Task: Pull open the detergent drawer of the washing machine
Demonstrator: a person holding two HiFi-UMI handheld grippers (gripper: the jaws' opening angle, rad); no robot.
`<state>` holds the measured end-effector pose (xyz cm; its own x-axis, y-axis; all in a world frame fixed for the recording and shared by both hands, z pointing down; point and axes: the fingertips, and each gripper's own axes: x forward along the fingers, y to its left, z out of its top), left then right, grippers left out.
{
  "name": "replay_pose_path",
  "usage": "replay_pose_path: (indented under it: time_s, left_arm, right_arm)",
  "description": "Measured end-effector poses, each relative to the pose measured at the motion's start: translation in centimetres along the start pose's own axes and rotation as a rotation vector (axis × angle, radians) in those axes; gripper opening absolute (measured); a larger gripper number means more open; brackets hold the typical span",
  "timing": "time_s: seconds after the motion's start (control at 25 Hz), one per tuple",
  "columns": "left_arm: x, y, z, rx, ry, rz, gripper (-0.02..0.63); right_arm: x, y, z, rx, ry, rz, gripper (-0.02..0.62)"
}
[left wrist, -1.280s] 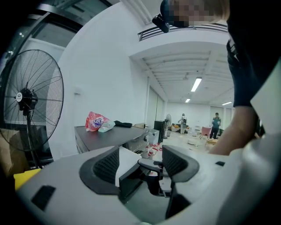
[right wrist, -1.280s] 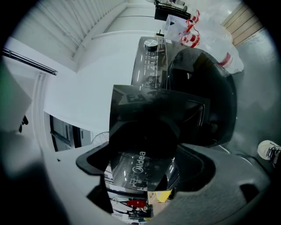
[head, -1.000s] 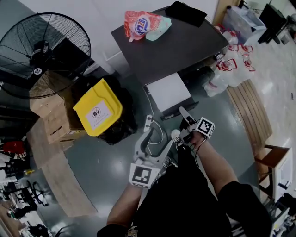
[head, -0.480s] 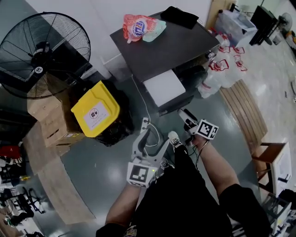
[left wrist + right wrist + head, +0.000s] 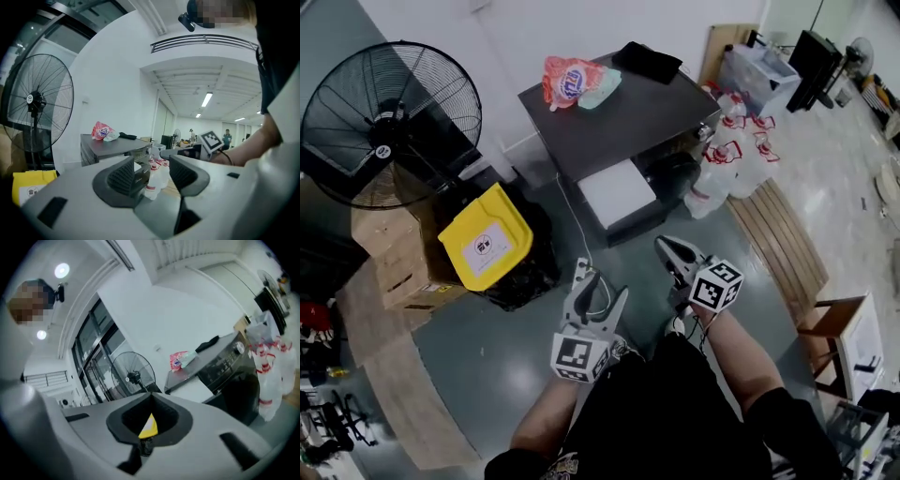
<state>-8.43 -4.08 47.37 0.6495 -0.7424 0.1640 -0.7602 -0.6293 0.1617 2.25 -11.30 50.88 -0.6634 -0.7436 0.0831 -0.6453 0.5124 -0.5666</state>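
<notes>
The dark grey washing machine point(image 5: 619, 112) stands against the far wall. A white drawer-like slab point(image 5: 617, 192) juts from its front on the left side. My left gripper point(image 5: 598, 286) hangs in the air short of the machine, pointing at it; its jaws are closing with nothing between them point(image 5: 152, 173). My right gripper point(image 5: 667, 247) is held up to the right of it, jaws shut and empty point(image 5: 150, 416). The right gripper view shows the machine point(image 5: 220, 362) and the white slab point(image 5: 197, 385) some way off. Neither gripper touches the machine.
A pink detergent bag point(image 5: 567, 80) and a black cloth point(image 5: 647, 61) lie on the machine's top. A big floor fan point(image 5: 389, 122), cardboard boxes point(image 5: 389, 253) and a yellow-lidded bin point(image 5: 486, 236) stand at the left. Water bottles point(image 5: 731, 159) and a wooden bench point(image 5: 783, 244) are at the right.
My right gripper has risen, rolled over and shut its jaws, away from the white slab's front. The left gripper has drifted slightly and its jaws have narrowed a little.
</notes>
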Motion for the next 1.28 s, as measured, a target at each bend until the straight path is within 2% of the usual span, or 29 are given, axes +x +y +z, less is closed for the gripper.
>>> replay_pose_path:
  time_s: [0.12, 0.28, 0.44, 0.64, 0.8, 1.08, 1.28]
  left_arm:
    - [0.6, -1.3, 0.6, 0.017, -0.008, 0.014, 0.168]
    - [1.7, -3.2, 1.2, 0.027, -0.009, 0.043, 0.032]
    - [3.1, -7.3, 0.4, 0.032, 0.008, 0.048, 0.012]
    - [3.0, -13.5, -0.7, 0.041, 0.012, 0.096, 0.009]
    - [1.9, -16.9, -0.7, 0.045, 0.005, 0.136, 0.011]
    - [-0.9, -20.2, -1.9, 0.058, 0.018, 0.188, 0.011]
    - [-2.1, -20.4, -1.8, 0.051, 0.012, 0.217, 0.011]
  right_arm:
    - [-1.1, 2.4, 0.8, -0.181, 0.054, 0.037, -0.002]
    - [-2.7, 4.6, 2.4, -0.330, 0.096, 0.091, -0.002]
    - [-6.2, 5.6, 3.9, -0.407, 0.112, 0.154, 0.000]
    - [-11.5, 6.4, 4.3, -0.464, 0.131, 0.237, 0.002]
    - [-14.2, 6.7, 3.6, -0.468, 0.152, 0.292, 0.003]
    - [-17.8, 8.3, 2.2, -0.452, 0.161, 0.335, 0.003]
    - [-18.5, 8.9, 1.5, -0.447, 0.174, 0.340, 0.003]
